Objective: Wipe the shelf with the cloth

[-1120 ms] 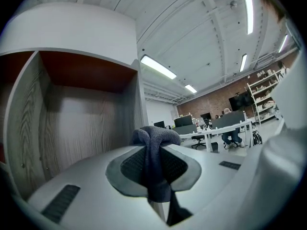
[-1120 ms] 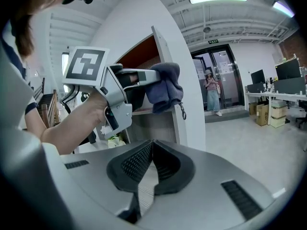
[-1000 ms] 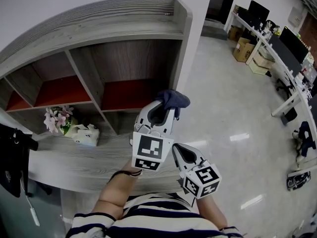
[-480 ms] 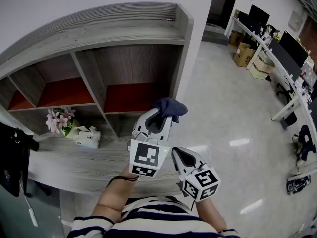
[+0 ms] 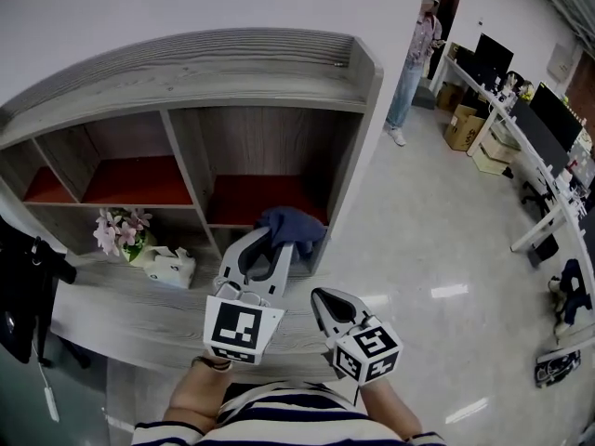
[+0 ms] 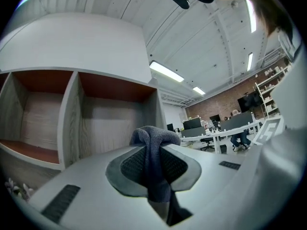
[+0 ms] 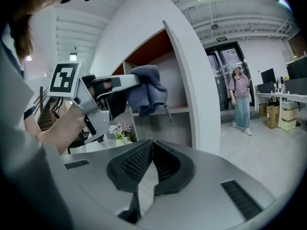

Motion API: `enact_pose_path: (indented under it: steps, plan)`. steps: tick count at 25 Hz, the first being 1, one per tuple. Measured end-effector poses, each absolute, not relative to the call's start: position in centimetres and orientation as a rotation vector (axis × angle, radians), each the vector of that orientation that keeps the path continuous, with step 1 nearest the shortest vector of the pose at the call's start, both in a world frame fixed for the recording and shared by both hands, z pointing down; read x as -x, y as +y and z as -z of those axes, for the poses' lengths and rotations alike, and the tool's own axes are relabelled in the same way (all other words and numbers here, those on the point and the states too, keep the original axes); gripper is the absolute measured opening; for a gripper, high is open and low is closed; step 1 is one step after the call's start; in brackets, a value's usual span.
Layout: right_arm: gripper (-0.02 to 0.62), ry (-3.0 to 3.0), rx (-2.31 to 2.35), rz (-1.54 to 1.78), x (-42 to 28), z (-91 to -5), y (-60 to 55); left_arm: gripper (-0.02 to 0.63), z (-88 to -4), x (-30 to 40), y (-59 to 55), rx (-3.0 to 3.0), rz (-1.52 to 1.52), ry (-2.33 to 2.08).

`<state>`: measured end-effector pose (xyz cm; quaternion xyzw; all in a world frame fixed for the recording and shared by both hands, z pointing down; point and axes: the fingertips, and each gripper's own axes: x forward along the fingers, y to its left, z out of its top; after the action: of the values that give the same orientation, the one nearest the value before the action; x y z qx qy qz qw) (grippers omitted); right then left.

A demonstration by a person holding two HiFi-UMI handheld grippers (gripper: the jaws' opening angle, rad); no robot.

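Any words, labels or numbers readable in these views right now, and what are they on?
No text can be read in any view.
Green sign: too small to read.
Left cube and right cube: square markers only, no letters or numbers.
White box: print too blurred to read.

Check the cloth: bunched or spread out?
Bunched. The cloth is a crumpled lump pinched by the left gripper, between its jaws, folds drooping.

The left gripper is pointing forward, jaws clamping the cloth. The right gripper is hovering just beside it, jaws together.
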<state>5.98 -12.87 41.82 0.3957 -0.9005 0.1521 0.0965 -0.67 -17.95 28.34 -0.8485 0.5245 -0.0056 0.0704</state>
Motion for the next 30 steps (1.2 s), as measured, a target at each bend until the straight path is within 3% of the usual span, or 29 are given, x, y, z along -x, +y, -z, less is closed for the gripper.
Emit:
enact_pose_path:
  steps: [18, 30]
  plan:
    - [0.026, -2.765, -0.864, -0.394, 1.8, -41.5, -13.5, 0.063, -30.3, 14.2, -14.2, 2.286, 0.086, 2.026]
    - [0.026, -2.750, -0.862, -0.407, 2.0, -42.0, -13.9, 0.063, -35.7, 16.9, -16.3, 2.277, 0.192, 2.160]
